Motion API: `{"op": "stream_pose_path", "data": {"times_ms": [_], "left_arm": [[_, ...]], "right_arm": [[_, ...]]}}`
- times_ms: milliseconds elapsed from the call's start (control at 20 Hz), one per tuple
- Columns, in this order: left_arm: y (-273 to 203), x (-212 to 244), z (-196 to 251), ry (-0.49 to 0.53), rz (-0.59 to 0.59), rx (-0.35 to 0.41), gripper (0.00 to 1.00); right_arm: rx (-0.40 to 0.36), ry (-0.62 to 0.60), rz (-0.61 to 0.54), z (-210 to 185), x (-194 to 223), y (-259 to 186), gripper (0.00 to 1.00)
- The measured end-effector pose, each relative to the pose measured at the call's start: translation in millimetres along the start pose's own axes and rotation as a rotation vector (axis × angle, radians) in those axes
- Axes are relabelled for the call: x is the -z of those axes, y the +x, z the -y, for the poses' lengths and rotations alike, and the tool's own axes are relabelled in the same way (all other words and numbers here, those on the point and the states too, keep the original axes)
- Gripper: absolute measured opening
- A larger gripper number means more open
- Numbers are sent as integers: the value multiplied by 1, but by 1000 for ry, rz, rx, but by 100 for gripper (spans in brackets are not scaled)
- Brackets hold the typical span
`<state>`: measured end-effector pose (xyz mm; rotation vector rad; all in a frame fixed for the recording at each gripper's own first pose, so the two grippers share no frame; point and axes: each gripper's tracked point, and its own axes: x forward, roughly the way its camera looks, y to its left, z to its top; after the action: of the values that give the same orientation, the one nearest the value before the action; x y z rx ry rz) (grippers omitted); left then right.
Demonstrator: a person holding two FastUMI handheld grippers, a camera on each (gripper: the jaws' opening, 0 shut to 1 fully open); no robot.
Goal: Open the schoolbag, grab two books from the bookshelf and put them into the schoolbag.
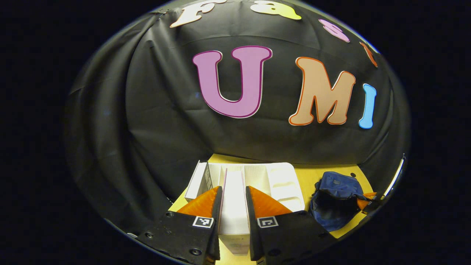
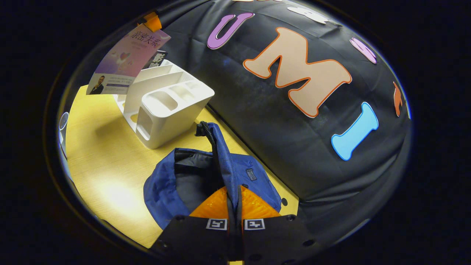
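In the left gripper view my left gripper (image 1: 233, 189) is shut on a white-edged book (image 1: 233, 211), held above the white bookshelf (image 1: 283, 180). In the right gripper view that same book (image 2: 125, 62) shows a purple cover, lifted over the bookshelf (image 2: 165, 106), where a dark book (image 2: 159, 59) still stands. The blue schoolbag (image 2: 165, 191) lies on the yellow table with its mouth open and its dark lining showing. My right gripper (image 2: 234, 189) is shut on the bag's raised blue edge. The schoolbag (image 1: 336, 200) lies to the right of the shelf.
The yellow table (image 2: 106, 165) has bare surface in front of the shelf and left of the bag. The black cloth wall (image 2: 257, 121) stands close behind both the shelf and the bag. The table's edge (image 2: 66, 154) runs along the left.
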<state>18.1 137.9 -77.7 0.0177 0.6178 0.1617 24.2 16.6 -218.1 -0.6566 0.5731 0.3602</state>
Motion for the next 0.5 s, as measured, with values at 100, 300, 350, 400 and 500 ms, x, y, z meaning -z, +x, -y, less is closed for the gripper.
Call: {"op": "stream_pose_path", "data": {"times_ms": [100,300,350,400,500], "left_arm": [[-8,7,3,-43,-16,13,28],[-19,21,18,-142,-51,53,29],[-20,27,25,-177,-66,72,29],[-21,33,31,-218,-83,92,28],[-23,48,46,-316,-123,143,29]], "right_arm": [[-7,1,1,-1,0,0,3],[-22,0,4,-1,1,0,3],[-26,0,5,-2,1,0,3],[-30,0,6,-2,2,1,3],[-36,-1,8,-2,3,0,3]]}}
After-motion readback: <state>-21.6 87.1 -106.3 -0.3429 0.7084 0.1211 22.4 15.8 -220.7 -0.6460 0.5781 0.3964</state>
